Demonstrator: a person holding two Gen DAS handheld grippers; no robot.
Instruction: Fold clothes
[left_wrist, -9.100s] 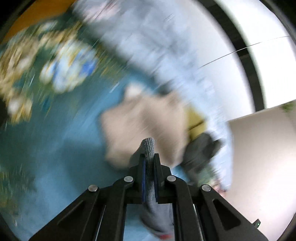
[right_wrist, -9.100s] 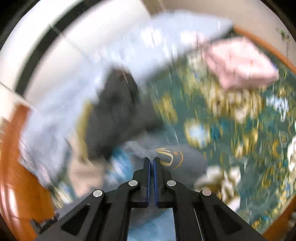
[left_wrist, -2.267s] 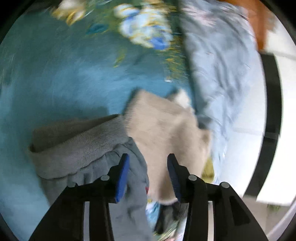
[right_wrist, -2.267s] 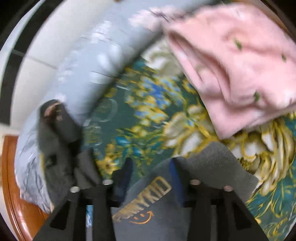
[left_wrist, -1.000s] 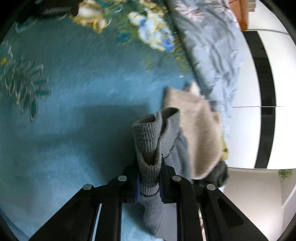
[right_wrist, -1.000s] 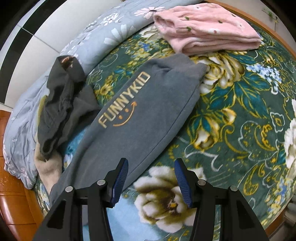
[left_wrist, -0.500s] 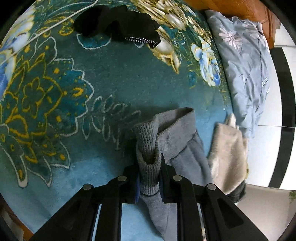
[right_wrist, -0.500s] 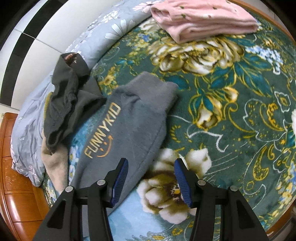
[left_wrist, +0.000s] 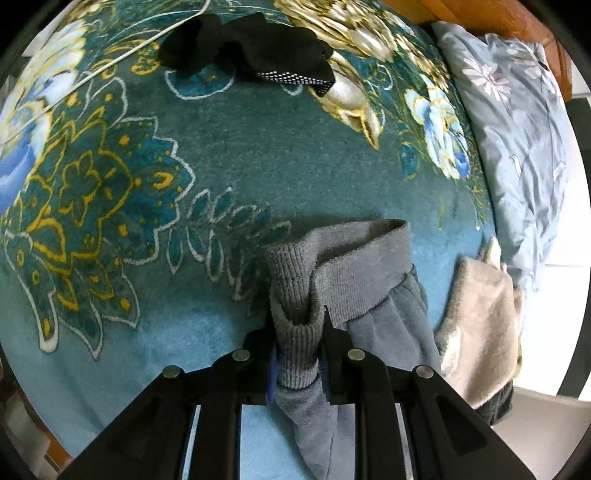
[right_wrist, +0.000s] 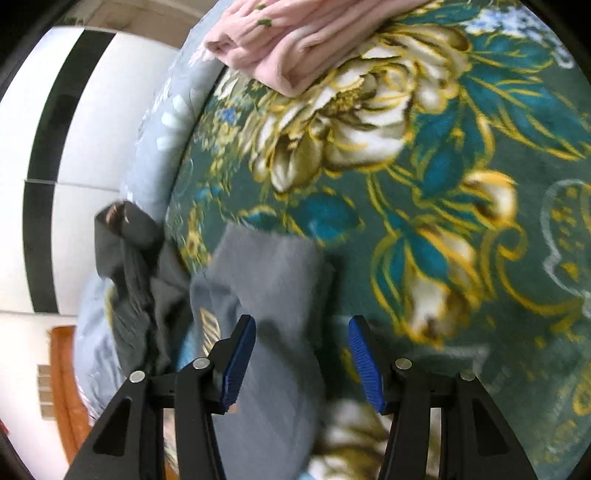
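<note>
A grey sweat garment lies on the teal flowered blanket (left_wrist: 240, 158). In the left wrist view its ribbed waistband (left_wrist: 362, 258) is bunched and folded over, and my left gripper (left_wrist: 297, 325) is shut on a pinch of that ribbing. In the right wrist view the garment's folded end (right_wrist: 266, 266) lies just ahead of my right gripper (right_wrist: 301, 325). That gripper is open, hangs low over the fabric, and its blue pads (right_wrist: 240, 347) touch nothing. The picture there is blurred.
A folded pink garment (right_wrist: 295, 40) lies at the far end. A dark grey garment (right_wrist: 133, 254) and a beige one (left_wrist: 480, 306) are heaped by the blue-grey quilt (left_wrist: 517, 122) at the bed's edge. A black garment (left_wrist: 251, 51) and a white cord (left_wrist: 92, 70) lie further off.
My left gripper carried the waistband across the blanket, then held still. My right gripper sank towards the grey garment and rolled; the garment now lies folded shorter.
</note>
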